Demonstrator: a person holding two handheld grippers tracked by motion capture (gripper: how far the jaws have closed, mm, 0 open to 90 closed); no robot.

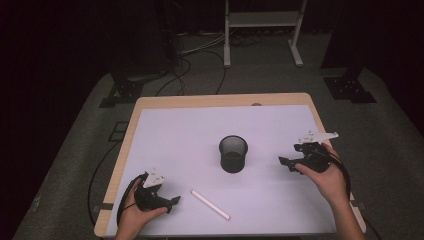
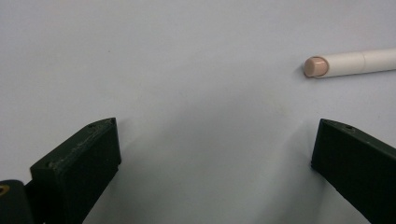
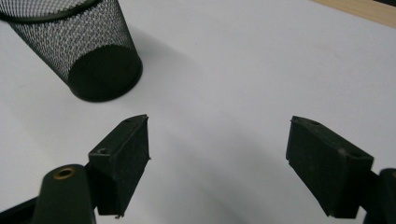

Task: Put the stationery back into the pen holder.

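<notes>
A white sheet (image 1: pixel 200 135) covers most of the table (image 1: pixel 220 100), leaving a wooden strip bare along the far edge and the left edge. A black mesh cup (image 1: pixel 233 153) stands upright near the middle of the table, a little toward the right edge. A pale stick-shaped marker (image 1: pixel 210 204) lies flat on the sheet close to the near edge, slanting from its upper left end down toward the near edge.

The left gripper (image 1: pixel 175 200) rests low at the near left corner, held in the person's left hand (image 1: pixel 134 216), with its jaws wide apart and nothing between them. In the left gripper view the marker's rounded, tan end (image 2: pixel 316 66) lies just beyond the jaw on that view's right, apart from it.

The right gripper (image 1: pixel 284 162) sits near the right edge in the right hand (image 1: pixel 327 180), pointing toward the cup. Its jaws stand wide apart over bare sheet, holding nothing. In the right gripper view the cup (image 3: pixel 86 51) stands beyond the jaw on that view's left, near but not touching.
</notes>
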